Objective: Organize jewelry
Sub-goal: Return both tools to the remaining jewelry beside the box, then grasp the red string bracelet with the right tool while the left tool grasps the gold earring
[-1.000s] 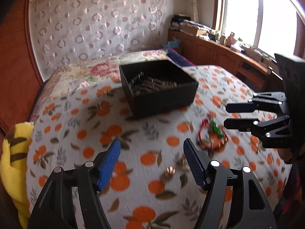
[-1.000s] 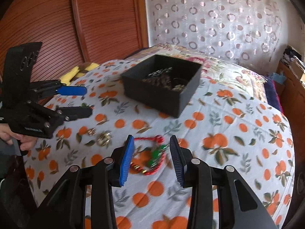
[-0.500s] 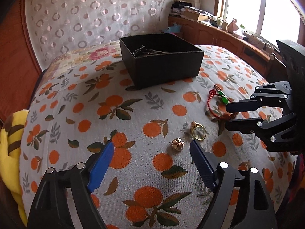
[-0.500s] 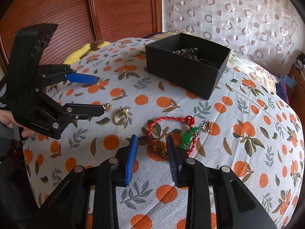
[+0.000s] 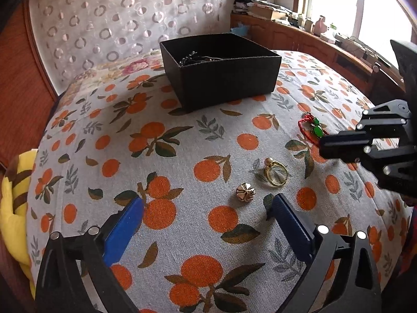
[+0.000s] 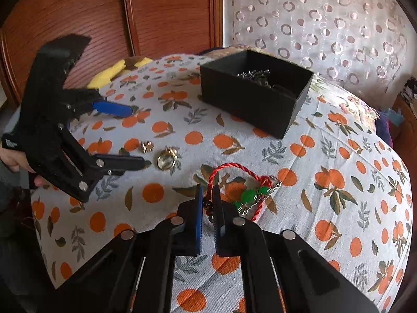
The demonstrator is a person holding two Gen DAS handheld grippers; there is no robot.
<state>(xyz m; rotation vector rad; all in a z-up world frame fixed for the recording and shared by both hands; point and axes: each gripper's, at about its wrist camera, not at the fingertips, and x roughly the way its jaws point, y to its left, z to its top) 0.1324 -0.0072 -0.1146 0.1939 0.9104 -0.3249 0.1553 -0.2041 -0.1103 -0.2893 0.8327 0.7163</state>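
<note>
A black open box (image 5: 221, 67) (image 6: 256, 92) with chains inside stands on the orange-print cloth. A gold ring with a pearl (image 5: 276, 173) (image 6: 166, 157) and a gold clover-shaped piece (image 5: 245, 192) (image 6: 147, 146) lie on the cloth just ahead of my left gripper (image 5: 207, 208) (image 6: 130, 135), which is open and empty. A red cord bracelet with green beads (image 6: 242, 185) (image 5: 312, 127) lies to the right. My right gripper (image 6: 207, 195) (image 5: 328, 144) has its jaws closed on the bracelet's near edge, on the cloth.
A yellow and brown plush (image 5: 13, 198) (image 6: 117, 69) lies at the bed's left edge. A wooden wardrobe (image 6: 104, 13) stands behind. A wooden counter with clutter (image 5: 299, 34) runs under the window at the right. A patterned curtain (image 5: 117, 15) hangs at the back.
Both grippers have come down closer to the cloth. My right gripper's jaws have narrowed from open to closed around the bracelet's edge. My left gripper has neared the ring and clover piece.
</note>
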